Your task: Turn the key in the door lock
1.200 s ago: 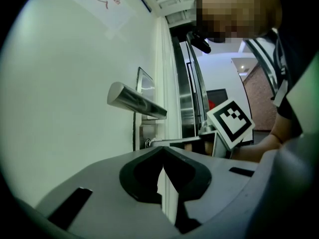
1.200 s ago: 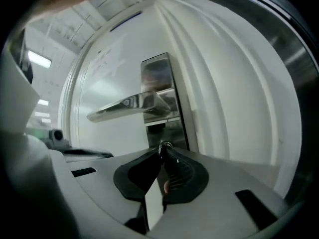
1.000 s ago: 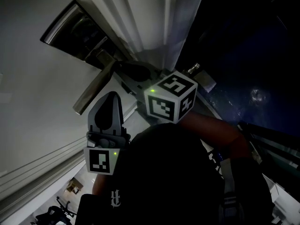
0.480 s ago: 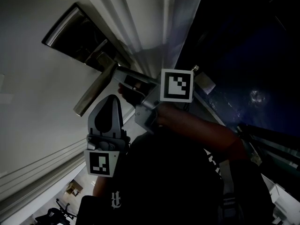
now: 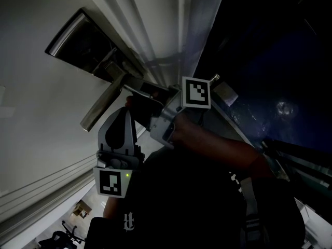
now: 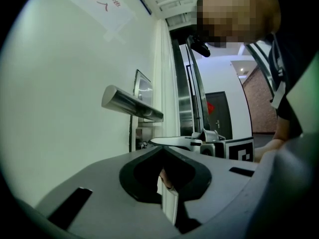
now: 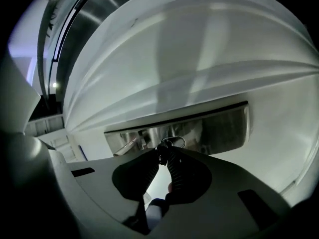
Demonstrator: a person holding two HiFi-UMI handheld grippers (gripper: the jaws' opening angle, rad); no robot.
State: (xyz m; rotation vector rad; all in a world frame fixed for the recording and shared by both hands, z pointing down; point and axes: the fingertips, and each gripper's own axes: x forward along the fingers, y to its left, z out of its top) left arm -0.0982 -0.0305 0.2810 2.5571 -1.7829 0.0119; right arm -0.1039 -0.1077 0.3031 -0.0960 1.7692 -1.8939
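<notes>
The steel lock plate [image 5: 78,40] sits on the white door with its lever handle [image 5: 101,105] sticking out. In the right gripper view the key [image 7: 169,144], with a small ring on it, stands in the plate [image 7: 219,128]. My right gripper [image 7: 163,152] has its jaw tips on either side of the key's head; the jaws are opening but still touch it. In the head view the right gripper [image 5: 132,92] reaches under the handle. My left gripper [image 5: 126,110] hangs below it, shut and holding nothing [image 6: 162,148].
The door's edge and frame [image 5: 184,40] run just right of the lock, with a dark room beyond. The lever handle [image 6: 130,103] juts over both grippers. The person's dark sleeve and body fill the lower part of the head view.
The right gripper has rolled about its own axis at the lock, so its marker cube shows a different face. The left gripper has stayed where it was.
</notes>
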